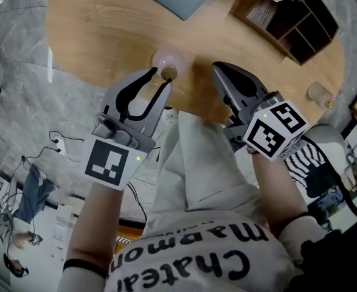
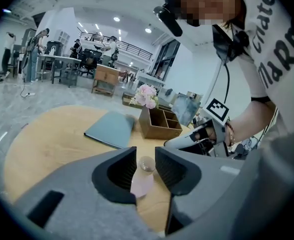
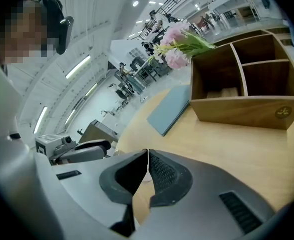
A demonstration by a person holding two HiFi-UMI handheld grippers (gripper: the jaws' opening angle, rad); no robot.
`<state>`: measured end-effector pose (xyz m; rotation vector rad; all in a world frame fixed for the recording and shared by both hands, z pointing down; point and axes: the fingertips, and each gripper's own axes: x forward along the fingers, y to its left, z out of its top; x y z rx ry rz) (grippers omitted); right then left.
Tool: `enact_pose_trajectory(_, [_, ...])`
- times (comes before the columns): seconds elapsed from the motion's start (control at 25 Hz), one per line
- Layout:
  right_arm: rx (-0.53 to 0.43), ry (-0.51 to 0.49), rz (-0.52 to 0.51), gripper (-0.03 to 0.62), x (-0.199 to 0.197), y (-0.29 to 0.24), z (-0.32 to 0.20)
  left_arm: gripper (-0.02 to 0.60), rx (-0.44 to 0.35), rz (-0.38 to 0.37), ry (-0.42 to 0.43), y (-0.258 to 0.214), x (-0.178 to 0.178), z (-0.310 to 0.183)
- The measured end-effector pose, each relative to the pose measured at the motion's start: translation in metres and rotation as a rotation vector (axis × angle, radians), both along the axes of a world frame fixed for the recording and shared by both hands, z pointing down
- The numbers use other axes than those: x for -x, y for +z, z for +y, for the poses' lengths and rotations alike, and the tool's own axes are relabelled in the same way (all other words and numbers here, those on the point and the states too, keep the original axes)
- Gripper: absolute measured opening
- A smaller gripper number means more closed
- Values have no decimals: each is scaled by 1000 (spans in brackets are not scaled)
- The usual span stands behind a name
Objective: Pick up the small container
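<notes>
The wooden table (image 1: 105, 29) was spread beneath both pairs of jaws. A wooden compartment box (image 3: 247, 99) was seen ahead of the right gripper's (image 3: 148, 159) jaws and to their right. A blue folder (image 2: 111, 129) was laid ahead-left of the left gripper's (image 2: 145, 156) jaws. The right jaws were clenched together on nothing. The left jaws were released, and the small container (image 2: 142, 181) was stood between them, close to both.
</notes>
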<state>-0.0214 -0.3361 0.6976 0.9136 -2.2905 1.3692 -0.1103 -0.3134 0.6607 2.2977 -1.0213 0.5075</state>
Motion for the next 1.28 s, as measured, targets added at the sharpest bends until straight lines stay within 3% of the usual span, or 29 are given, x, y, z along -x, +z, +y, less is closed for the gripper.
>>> enact_pose_trajectory(0.36, [33, 11, 6, 17, -5, 9, 3, 187, -82, -121, 198, 18, -28, 5])
enact_pose_trajectory(0.52, [38, 5, 8, 17, -7, 11, 3, 187, -100, -146, 203, 26, -33, 1])
enact_pose_trajectory(0.72, [54, 8, 4, 17, -8, 14, 3, 152, -64, -157, 186, 36, -32, 0])
enact_pose_trajectory(1.28, [50, -3, 4, 17, 4, 4, -2, 149, -37, -201, 205, 45, -26, 3])
